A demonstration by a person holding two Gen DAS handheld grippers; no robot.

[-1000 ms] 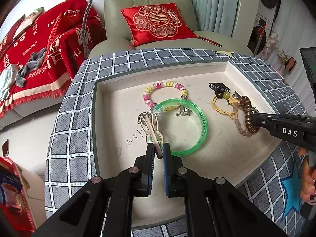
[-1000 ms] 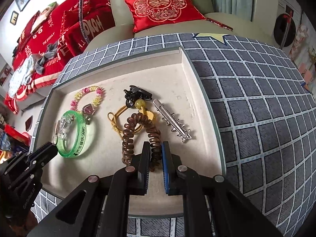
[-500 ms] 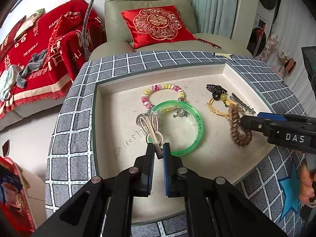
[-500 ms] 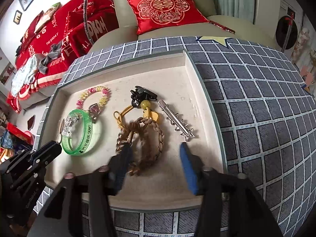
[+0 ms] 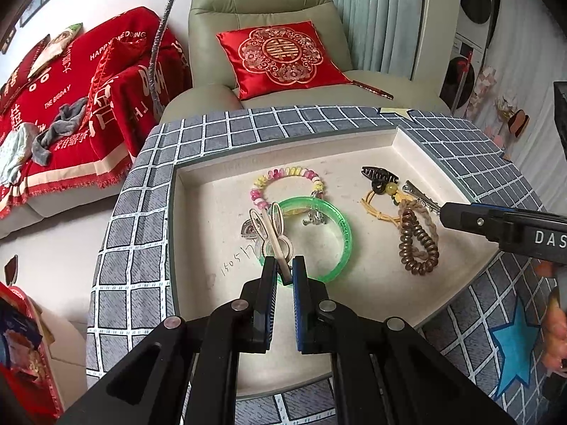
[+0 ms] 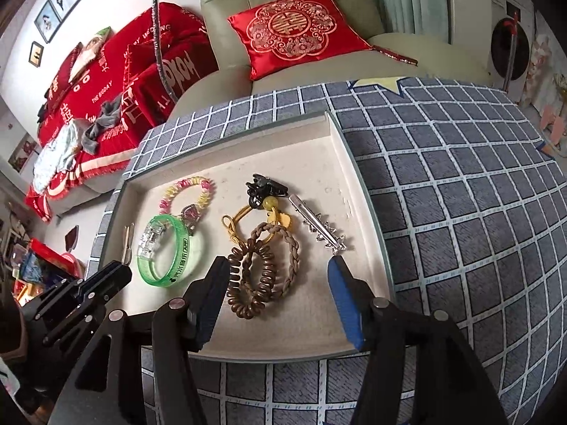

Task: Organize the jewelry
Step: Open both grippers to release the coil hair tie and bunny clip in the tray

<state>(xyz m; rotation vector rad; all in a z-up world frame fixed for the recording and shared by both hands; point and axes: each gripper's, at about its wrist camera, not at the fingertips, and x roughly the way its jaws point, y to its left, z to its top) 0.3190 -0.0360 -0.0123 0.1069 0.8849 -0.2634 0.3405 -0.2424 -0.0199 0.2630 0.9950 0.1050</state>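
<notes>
A shallow cream tray (image 5: 198, 212) (image 6: 340, 148) lies on a grey checked cloth. My left gripper (image 5: 284, 269) is shut on a cream rabbit-shaped hair clip (image 5: 273, 233), held above a green bangle (image 5: 340, 233) (image 6: 177, 244). My right gripper (image 6: 278, 269) is open and empty, just above the near part of the tray. A brown coil hair tie (image 6: 250, 283) (image 5: 418, 248) and a braided tie (image 6: 287, 248) lie between its fingers.
In the tray also lie a pink-yellow bead bracelet (image 6: 187, 191), a black claw clip (image 6: 265, 187), a yellow cord with a bead (image 6: 244, 216) and a silver barrette (image 6: 320, 228). A green armchair with a red cushion (image 5: 280, 56) stands behind.
My right gripper opened, let go of the brown coil hair tie and drew back toward the tray's near edge. My left gripper stayed shut on the clip and barely moved.
</notes>
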